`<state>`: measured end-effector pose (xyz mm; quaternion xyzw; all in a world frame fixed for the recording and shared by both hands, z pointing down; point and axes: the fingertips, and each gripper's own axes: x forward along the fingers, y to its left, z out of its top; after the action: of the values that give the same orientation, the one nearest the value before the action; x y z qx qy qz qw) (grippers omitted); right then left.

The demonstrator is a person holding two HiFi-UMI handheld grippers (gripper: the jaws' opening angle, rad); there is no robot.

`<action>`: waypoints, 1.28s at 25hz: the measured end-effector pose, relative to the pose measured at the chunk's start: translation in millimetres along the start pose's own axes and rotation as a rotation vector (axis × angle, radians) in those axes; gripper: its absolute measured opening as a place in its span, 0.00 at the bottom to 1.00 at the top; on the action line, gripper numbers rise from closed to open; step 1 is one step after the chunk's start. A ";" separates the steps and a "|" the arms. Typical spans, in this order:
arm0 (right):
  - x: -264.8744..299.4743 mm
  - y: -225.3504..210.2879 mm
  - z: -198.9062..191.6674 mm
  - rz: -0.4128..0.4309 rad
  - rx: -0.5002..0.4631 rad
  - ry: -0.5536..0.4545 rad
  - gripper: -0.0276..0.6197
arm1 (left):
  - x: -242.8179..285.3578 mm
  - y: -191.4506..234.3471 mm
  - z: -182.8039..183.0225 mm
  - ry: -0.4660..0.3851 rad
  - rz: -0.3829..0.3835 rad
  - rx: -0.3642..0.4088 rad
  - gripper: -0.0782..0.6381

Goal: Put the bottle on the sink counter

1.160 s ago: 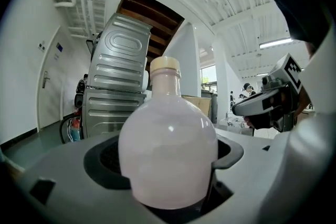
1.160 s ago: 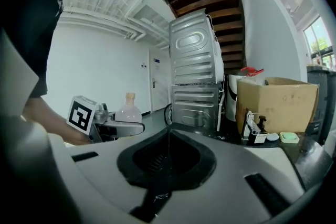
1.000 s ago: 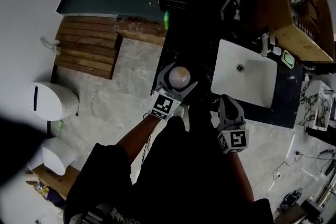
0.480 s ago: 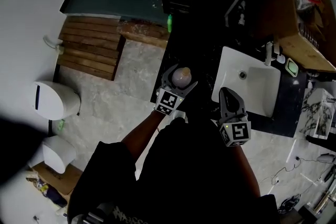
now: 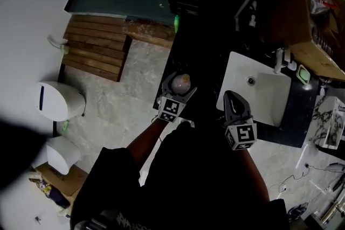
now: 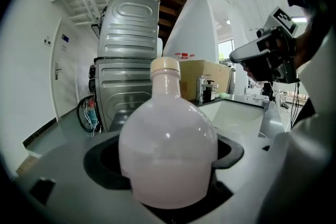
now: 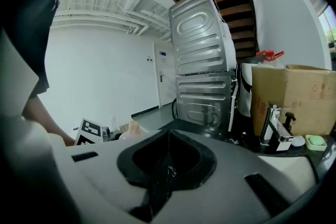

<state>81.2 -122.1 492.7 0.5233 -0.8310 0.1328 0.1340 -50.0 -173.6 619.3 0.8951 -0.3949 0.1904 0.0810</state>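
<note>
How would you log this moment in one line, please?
left gripper: shut on bottle | right gripper: shut, empty | bottle: upright, left of sink

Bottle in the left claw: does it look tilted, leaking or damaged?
Nothing stands out. The round, pale pink bottle with a cream cap sits upright in the left claw, cap on, and no spill or crack is visible.

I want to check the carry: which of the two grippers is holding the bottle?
The left gripper: its jaws grip the pale pink bottle. The right gripper is shut with nothing between its jaws.
</note>
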 end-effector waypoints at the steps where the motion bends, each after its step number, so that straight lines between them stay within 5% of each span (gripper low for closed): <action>1: 4.0 0.6 -0.8 0.013 0.005 0.008 0.10 | 1.6 0.3 -2.2 0.009 0.000 0.003 0.67; 13: 33.7 5.7 -5.9 0.085 -0.015 0.019 0.10 | 20.5 -8.1 -27.8 0.136 0.006 -0.046 0.67; 32: 83.1 12.0 -14.6 0.230 0.027 0.025 0.10 | 30.4 -8.4 -43.5 0.286 0.026 0.009 0.66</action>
<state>37.0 -181.1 535.3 0.4245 -0.8820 0.1649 0.1213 -37.0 -175.6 671.4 0.8539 -0.3902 0.3189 0.1302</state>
